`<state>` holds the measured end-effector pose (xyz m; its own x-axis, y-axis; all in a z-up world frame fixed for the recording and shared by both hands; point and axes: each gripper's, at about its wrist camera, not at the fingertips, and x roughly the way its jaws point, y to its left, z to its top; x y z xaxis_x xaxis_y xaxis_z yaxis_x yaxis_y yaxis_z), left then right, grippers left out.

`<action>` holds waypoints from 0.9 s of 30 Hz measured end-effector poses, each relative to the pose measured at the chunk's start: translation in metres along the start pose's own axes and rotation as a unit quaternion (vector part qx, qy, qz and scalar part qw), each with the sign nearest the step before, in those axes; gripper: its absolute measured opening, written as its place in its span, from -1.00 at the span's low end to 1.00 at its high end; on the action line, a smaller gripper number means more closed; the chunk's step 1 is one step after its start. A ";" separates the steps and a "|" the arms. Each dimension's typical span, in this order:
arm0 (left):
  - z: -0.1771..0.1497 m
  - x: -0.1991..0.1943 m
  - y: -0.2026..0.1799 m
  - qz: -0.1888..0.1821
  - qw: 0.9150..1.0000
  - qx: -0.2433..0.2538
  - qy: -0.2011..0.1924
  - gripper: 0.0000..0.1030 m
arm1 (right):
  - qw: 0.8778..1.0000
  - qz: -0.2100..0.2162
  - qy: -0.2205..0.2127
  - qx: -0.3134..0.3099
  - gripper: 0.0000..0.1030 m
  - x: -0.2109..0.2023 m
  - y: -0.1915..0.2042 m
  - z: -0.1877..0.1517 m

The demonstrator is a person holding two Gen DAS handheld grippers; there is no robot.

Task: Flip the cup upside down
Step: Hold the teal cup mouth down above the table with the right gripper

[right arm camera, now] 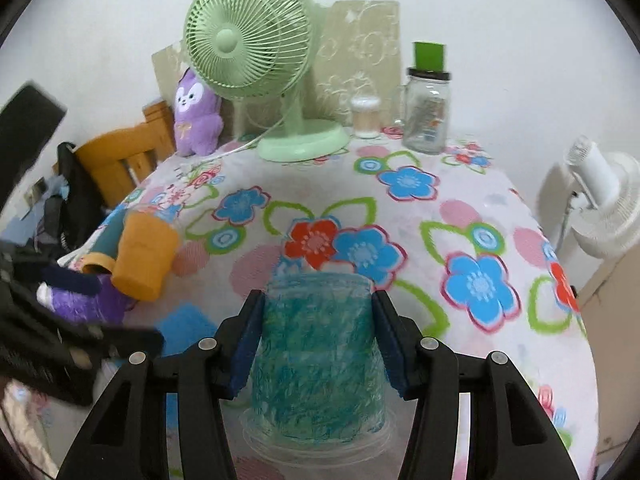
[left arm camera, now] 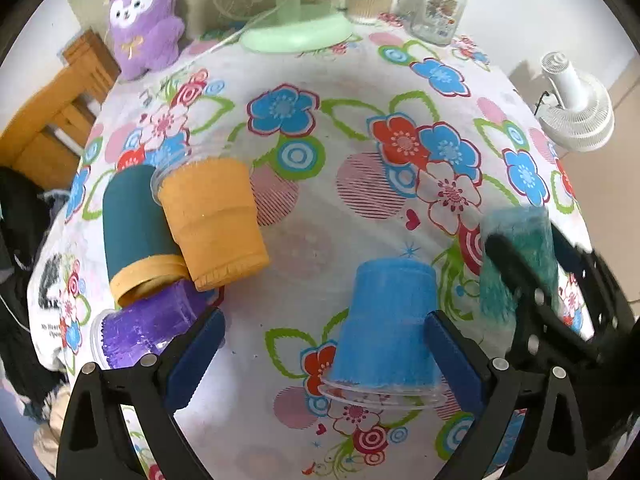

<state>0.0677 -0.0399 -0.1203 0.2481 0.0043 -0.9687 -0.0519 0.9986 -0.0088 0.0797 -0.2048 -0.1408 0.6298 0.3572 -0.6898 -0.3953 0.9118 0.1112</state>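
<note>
Teal cup [right arm camera: 316, 356], rim down at lower centre, sits pinched by right gripper [right arm camera: 316, 344] for setting down; left gripper [left arm camera: 324, 360] gapes beside inverted blue cup [left arm camera: 386, 320].

A home: floral cloth [right arm camera: 400, 208] on the desk, green fan [right arm camera: 248, 52], purple plush [right arm camera: 196, 116], glass jar [right arm camera: 426, 114], wooden chair [right arm camera: 120, 160].

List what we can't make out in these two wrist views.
- Teal cup, right wrist: whether the pads press it or just flank it; left wrist shows it blurred behind the right claw.
- Blue cup, right wrist: mostly hidden by the blurred left claw.
- Purple cup, left wrist: near end covered by a claw finger.
- Dark teal cup, both views: partly behind the orange cup.
- Jar, left wrist: top cut off.
</note>
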 end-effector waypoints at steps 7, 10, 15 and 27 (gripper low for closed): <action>-0.011 -0.008 -0.003 0.002 0.999 0.023 -0.030 0.95 | 0.997 -0.023 -0.056 0.052 0.10 -0.035 -0.006 -0.038; -0.016 -0.010 -0.007 0.001 0.999 0.036 -0.031 0.95 | 0.995 -0.029 -0.065 0.071 0.09 -0.046 -0.007 -0.049; -0.023 -0.013 -0.011 -0.001 0.999 0.048 -0.024 0.95 | 0.992 -0.029 -0.094 0.082 0.09 -0.055 -0.006 -0.042; -0.020 -0.017 -0.006 -0.016 0.999 0.029 -0.001 0.95 | 0.994 -0.023 -0.066 0.087 0.09 -0.047 0.000 -0.013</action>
<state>0.0443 -0.0469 -0.1086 0.2499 -0.0285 -0.9679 0.0127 0.9996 -0.0262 0.0412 -0.2242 -0.1171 0.7310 0.3275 -0.5987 -0.2499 0.9448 0.2117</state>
